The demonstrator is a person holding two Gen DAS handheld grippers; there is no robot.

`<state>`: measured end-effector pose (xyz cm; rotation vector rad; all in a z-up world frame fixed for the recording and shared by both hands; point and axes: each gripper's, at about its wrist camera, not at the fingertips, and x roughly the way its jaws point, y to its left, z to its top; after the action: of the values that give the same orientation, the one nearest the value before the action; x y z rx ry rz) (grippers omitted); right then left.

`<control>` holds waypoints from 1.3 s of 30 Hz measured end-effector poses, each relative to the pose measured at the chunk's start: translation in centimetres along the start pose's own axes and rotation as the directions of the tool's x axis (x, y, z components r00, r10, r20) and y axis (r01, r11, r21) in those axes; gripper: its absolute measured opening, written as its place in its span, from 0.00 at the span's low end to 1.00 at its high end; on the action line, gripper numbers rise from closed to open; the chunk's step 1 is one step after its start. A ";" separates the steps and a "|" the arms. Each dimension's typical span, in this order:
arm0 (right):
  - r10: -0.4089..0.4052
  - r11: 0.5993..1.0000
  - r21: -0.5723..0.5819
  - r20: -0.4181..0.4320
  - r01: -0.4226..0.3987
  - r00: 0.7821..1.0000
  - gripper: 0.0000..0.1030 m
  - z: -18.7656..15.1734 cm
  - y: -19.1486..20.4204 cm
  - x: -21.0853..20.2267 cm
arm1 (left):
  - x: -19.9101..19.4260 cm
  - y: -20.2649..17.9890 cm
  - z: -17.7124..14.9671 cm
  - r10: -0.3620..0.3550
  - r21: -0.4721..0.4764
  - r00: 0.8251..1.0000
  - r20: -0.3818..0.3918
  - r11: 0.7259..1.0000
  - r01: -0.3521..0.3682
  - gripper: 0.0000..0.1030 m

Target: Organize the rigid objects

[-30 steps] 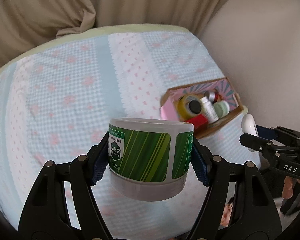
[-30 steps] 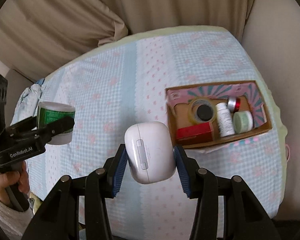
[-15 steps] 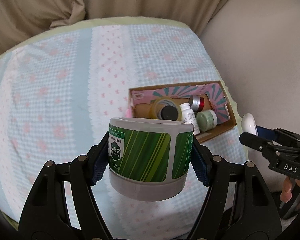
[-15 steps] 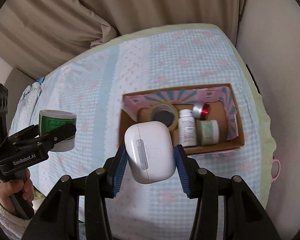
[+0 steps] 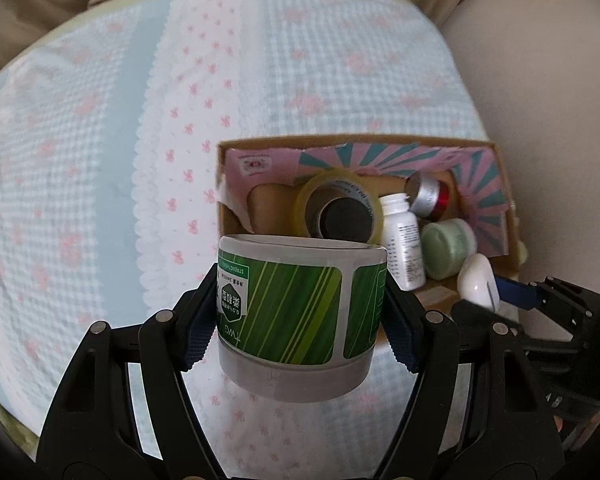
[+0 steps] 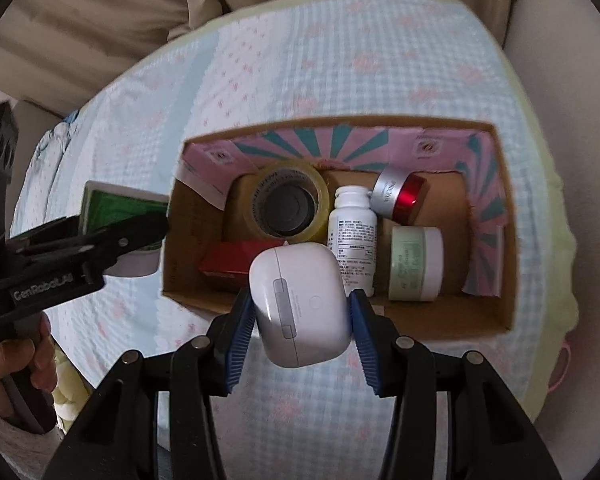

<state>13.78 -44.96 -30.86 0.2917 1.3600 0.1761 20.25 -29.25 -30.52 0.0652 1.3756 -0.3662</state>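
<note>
One cardboard box (image 6: 504,240) sits right of centre in the right wrist view, on a bed (image 6: 284,68) covered in blue-and-pink check. Five things lie inside: one tape roll (image 6: 286,204), one white bottle (image 6: 352,232), one silver-and-red jar (image 6: 400,198), one pale green jar (image 6: 416,264) and one red packet (image 6: 230,262).

The right gripper (image 6: 302,312), low in the frame, is clamped narrowly on a white earbud case (image 6: 300,304), which hangs over the box's near wall. The left gripper (image 5: 300,312), at bottom centre of its own view, grips a green-labelled tub (image 5: 300,312) at a middling spread, pads pressed to both sides; the tub hangs over the bedspread at the box's lower left corner.

Bare cardboard floor shows in the box's left end and along its near wall. Open bedspread fills the upper and left parts of both frames; a beige wall edges the right.
</note>
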 end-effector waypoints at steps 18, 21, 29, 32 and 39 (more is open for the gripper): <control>-0.025 0.995 -0.094 -0.046 0.020 0.999 0.85 0.7 -0.3 6.4 | 4.2 -1.1 2.7 0.066 0.105 0.997 -0.029 0.992 -0.063 1.00; -0.071 0.992 -0.105 -0.045 0.066 0.996 1.00 0.0 -0.3 6.0 | 3.4 -0.5 2.5 0.077 0.106 0.997 -0.014 0.991 -0.075 1.00; -0.067 0.997 -0.034 -0.004 0.066 0.998 1.00 -1.2 -1.3 4.6 | 1.5 1.6 2.0 0.078 0.042 0.997 -0.001 0.996 -0.078 1.00; -0.080 0.996 -0.032 0.012 0.081 0.997 1.00 -1.4 -1.1 3.9 | 0.6 1.5 1.8 0.084 0.042 0.996 0.023 0.996 -0.084 1.00; -0.088 0.996 -0.021 0.055 0.090 0.995 1.00 -1.4 -0.1 2.2 | -2.6 1.4 1.2 0.081 0.071 0.994 0.075 0.994 -0.087 1.00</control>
<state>12.87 -44.33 -33.17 0.2139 1.3136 0.1092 21.44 -27.74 -28.00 0.1696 1.2840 -0.3460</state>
